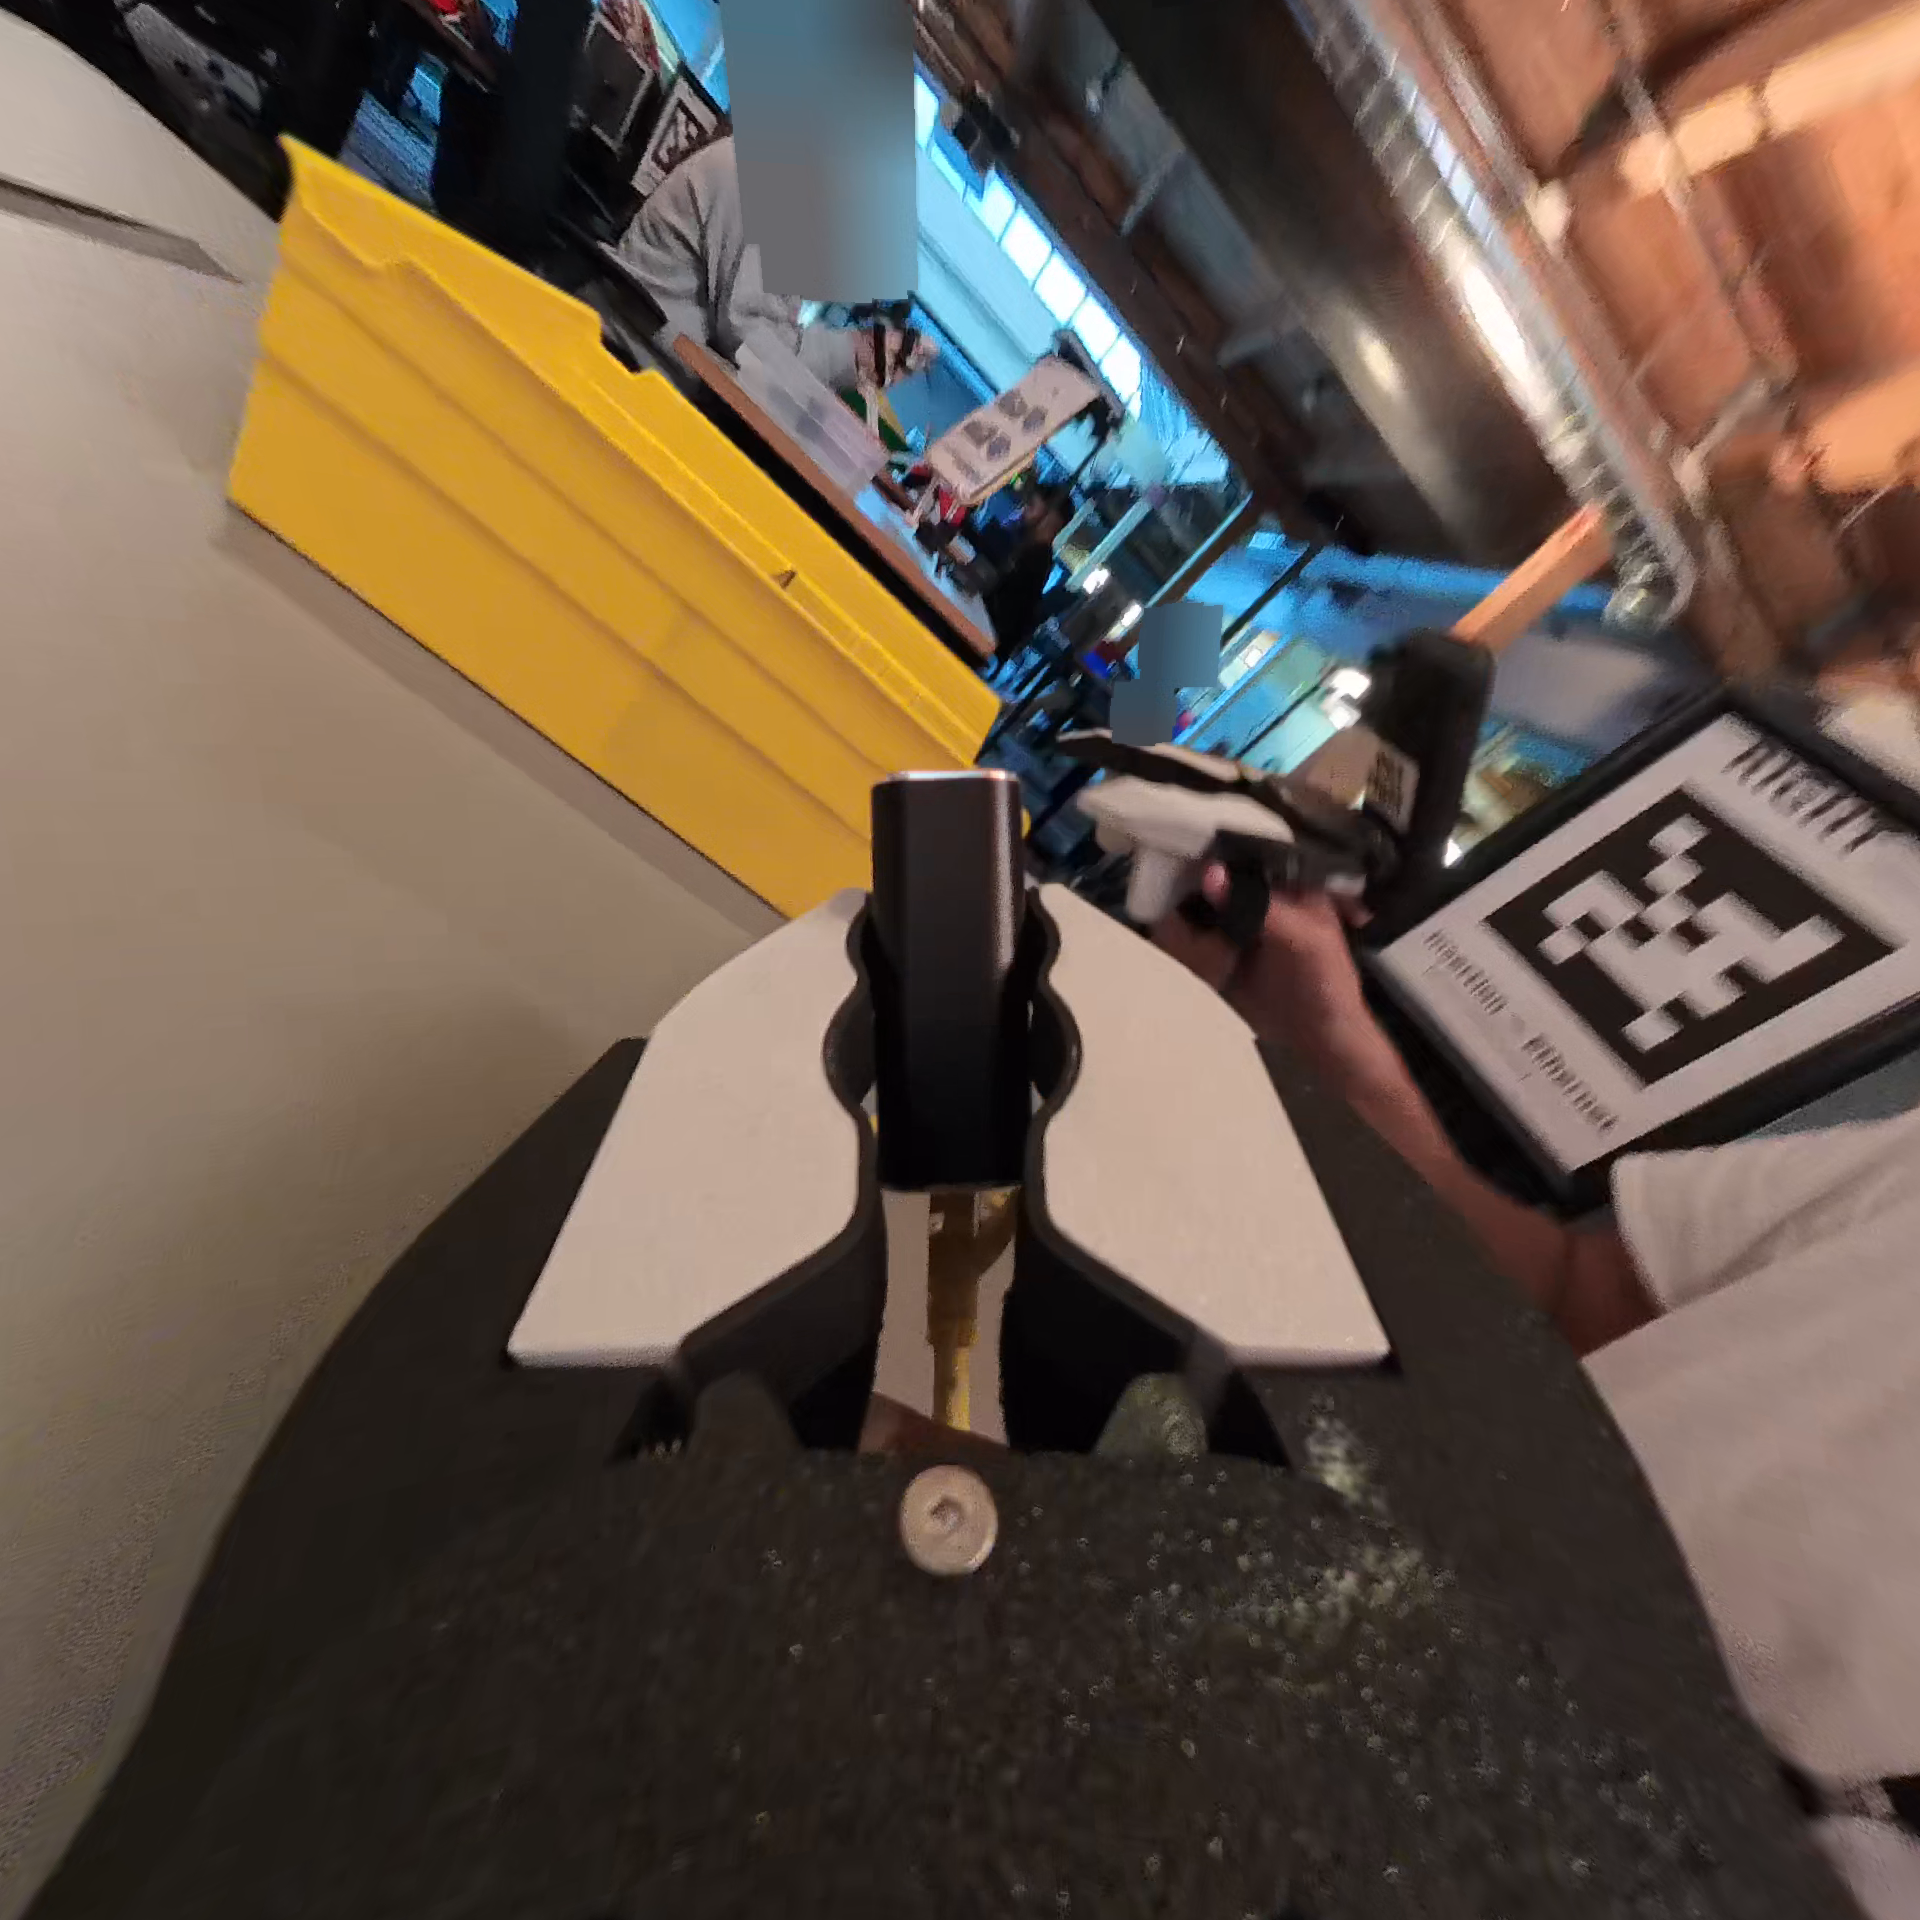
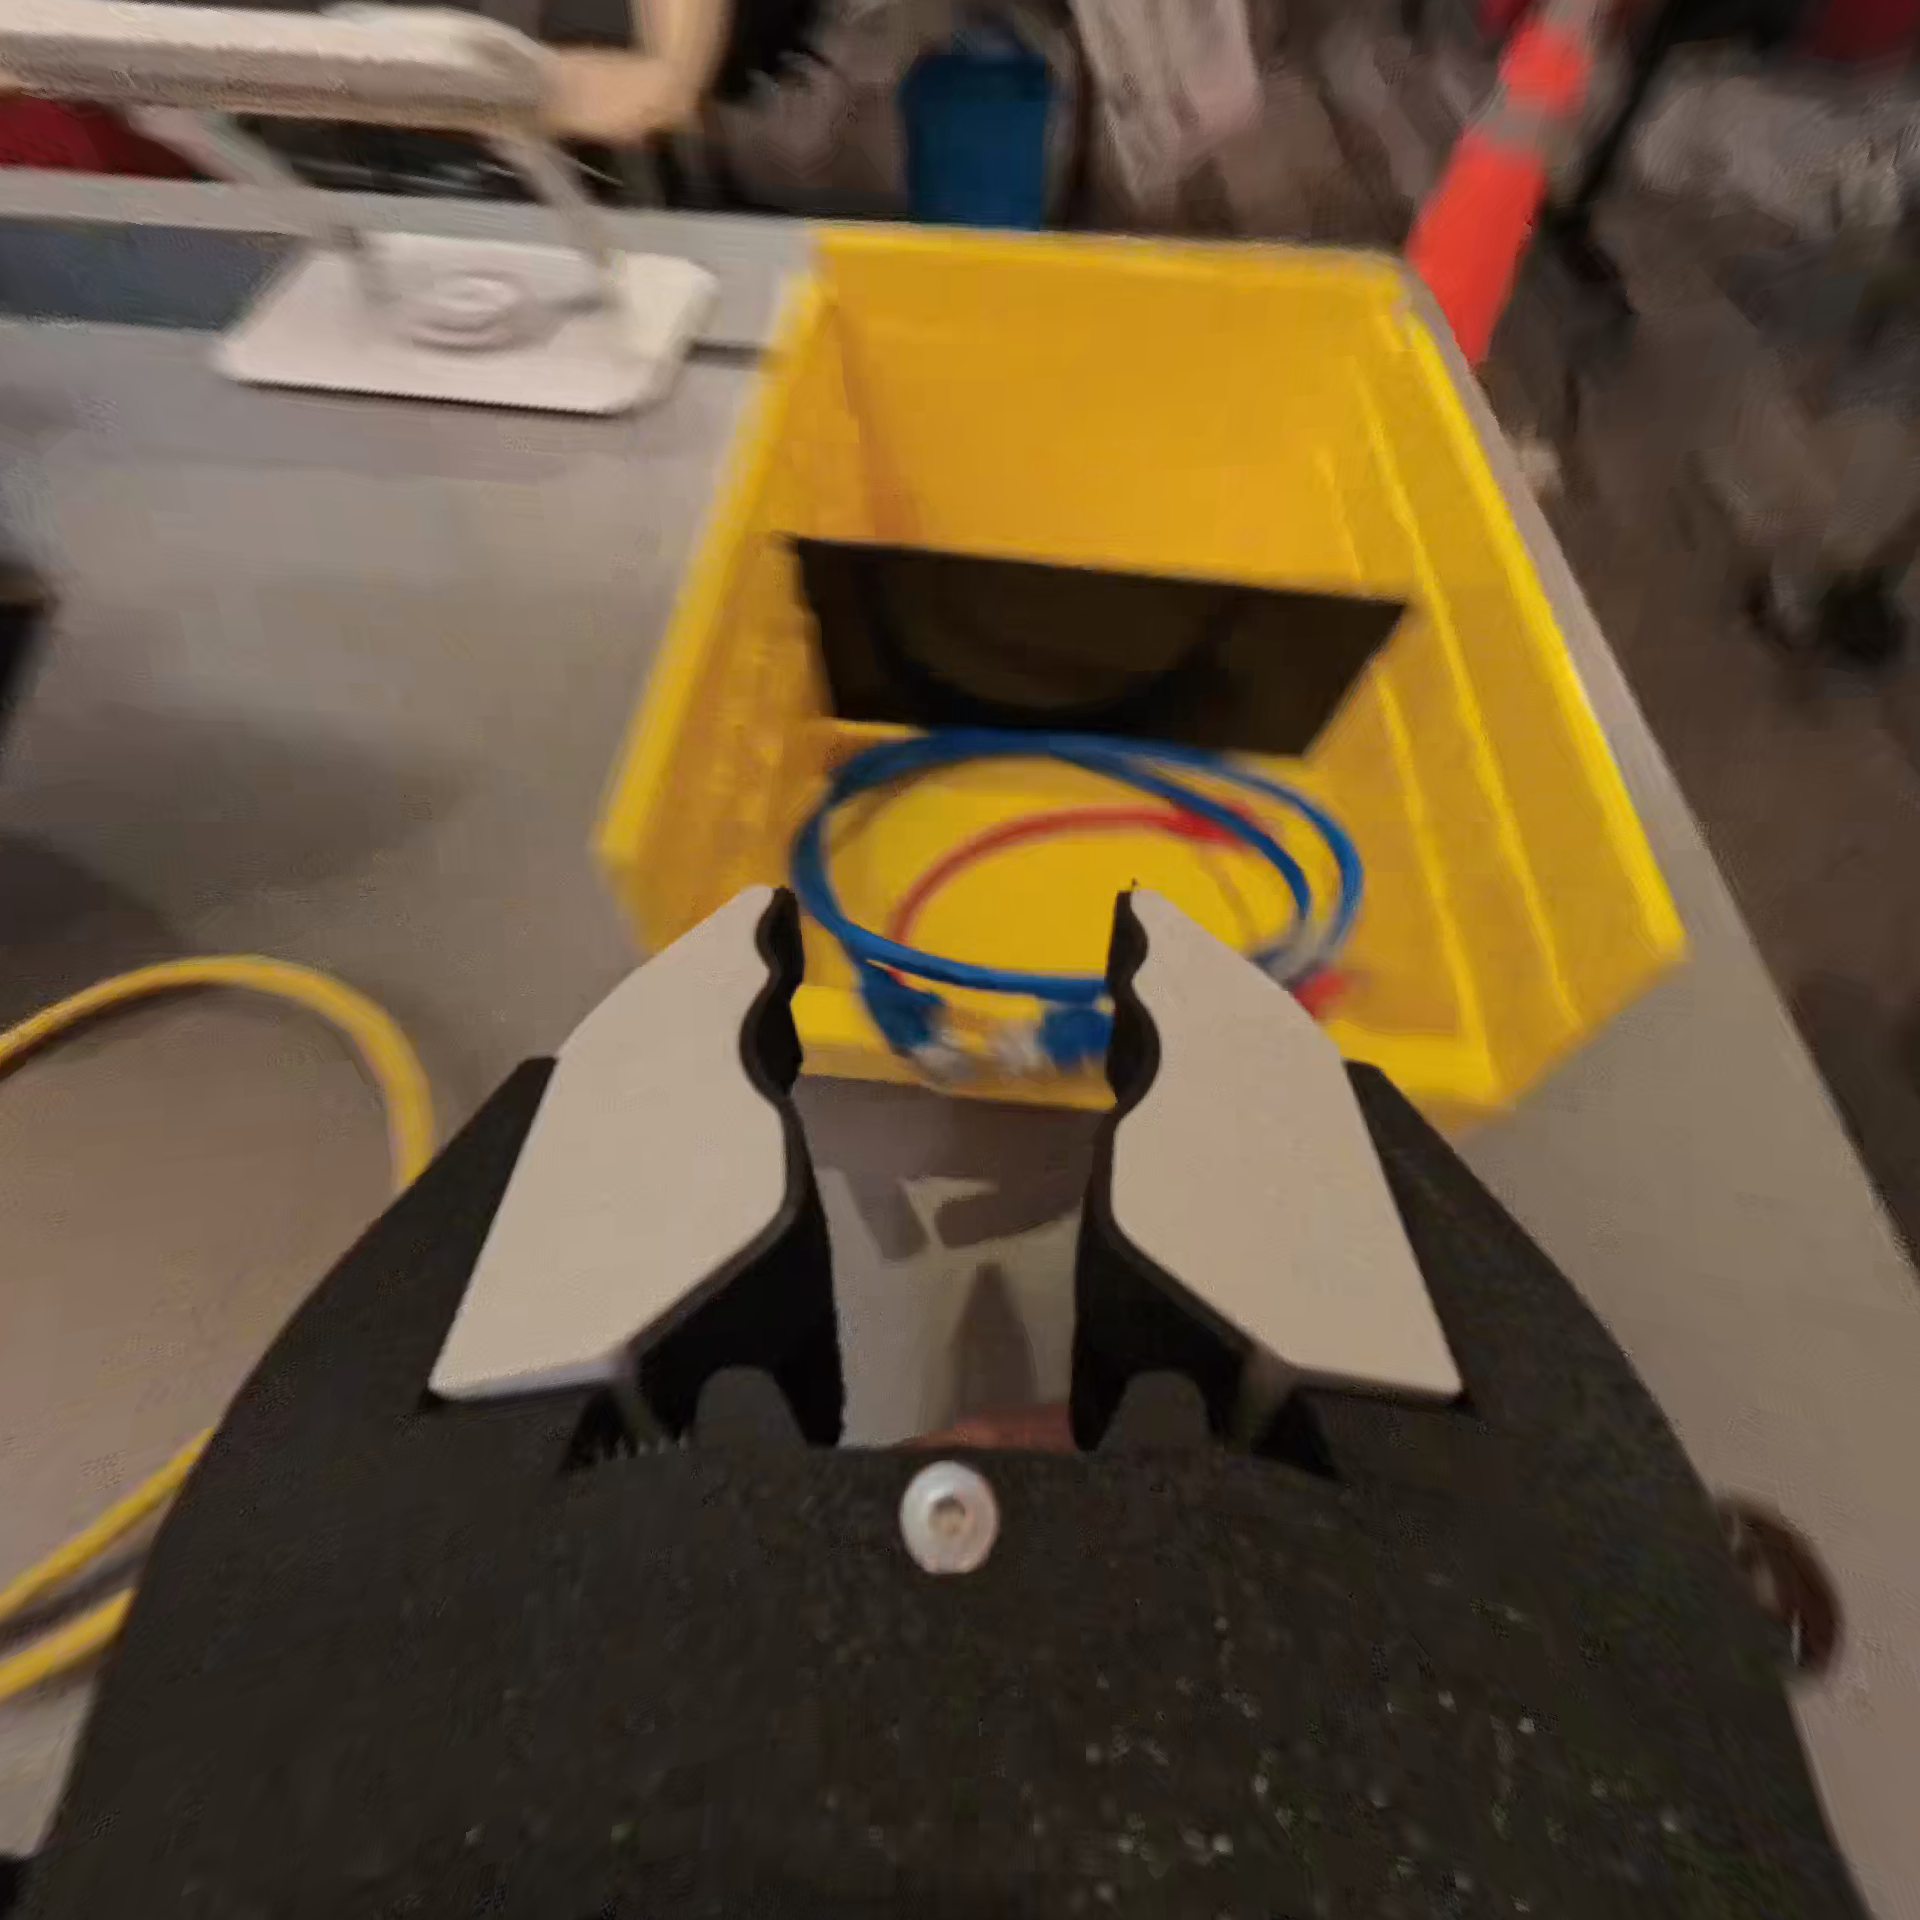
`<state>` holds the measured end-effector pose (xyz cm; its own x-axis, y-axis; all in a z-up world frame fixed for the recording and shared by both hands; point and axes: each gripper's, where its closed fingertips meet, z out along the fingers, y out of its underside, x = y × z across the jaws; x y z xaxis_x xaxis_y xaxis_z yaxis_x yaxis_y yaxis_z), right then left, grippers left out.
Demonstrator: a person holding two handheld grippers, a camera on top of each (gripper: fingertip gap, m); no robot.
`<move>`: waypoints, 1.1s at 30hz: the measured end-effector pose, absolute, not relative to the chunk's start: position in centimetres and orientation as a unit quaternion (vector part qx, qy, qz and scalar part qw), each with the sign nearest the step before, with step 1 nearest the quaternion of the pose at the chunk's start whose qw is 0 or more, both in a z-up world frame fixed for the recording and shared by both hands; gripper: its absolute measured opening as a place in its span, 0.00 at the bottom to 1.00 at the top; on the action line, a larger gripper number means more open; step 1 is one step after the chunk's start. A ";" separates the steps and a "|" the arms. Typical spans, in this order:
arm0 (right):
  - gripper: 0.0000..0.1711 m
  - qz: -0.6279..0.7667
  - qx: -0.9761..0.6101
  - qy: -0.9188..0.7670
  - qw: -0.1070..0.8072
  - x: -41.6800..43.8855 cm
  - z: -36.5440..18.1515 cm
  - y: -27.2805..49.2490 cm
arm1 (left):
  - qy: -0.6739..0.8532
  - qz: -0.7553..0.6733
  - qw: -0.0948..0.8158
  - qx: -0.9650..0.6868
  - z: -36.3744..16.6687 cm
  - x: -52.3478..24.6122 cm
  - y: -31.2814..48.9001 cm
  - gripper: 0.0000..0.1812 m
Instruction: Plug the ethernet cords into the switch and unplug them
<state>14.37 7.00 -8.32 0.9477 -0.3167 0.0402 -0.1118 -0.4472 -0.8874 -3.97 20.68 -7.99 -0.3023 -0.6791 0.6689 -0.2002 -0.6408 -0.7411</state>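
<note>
While the left hand-held gripper [image 1: 948,997] is clenched on a black switch [image 1: 943,977] held upright above the desk [image 1: 156,831], a yellow cord [image 1: 954,1340] hangs beneath it. Right hand-held gripper [image 2: 954,977] released, nothing between its fingers, poised at the near rim of a yellow bin [image 2: 1455,665]. Blue cord [image 2: 1039,831] and red cord [image 2: 997,842] coiled inside (frame blurred). Another yellow cord [image 2: 312,997] lies on the desk to the left.

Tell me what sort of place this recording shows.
Probably a shared workshop or lab: a grey worktable carrying a yellow parts bin, a framed fiducial marker, exposed ductwork overhead, and people at other benches behind.
</note>
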 end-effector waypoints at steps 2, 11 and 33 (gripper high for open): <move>0.35 -0.112 -0.831 0.021 0.544 9.8 -6.6 8.9 | 0.348 -0.730 0.139 -0.572 -7.7 -4.1 21.3 0.13; 0.38 -0.123 -0.740 -0.315 0.581 -5.3 -7.5 18.5 | 0.310 -0.780 0.015 -0.544 -6.4 -4.4 18.9 0.13; 0.40 0.005 -0.844 -0.146 0.517 -1.2 -9.3 21.0 | 0.597 -0.452 0.287 -0.597 -8.7 -6.0 19.4 0.15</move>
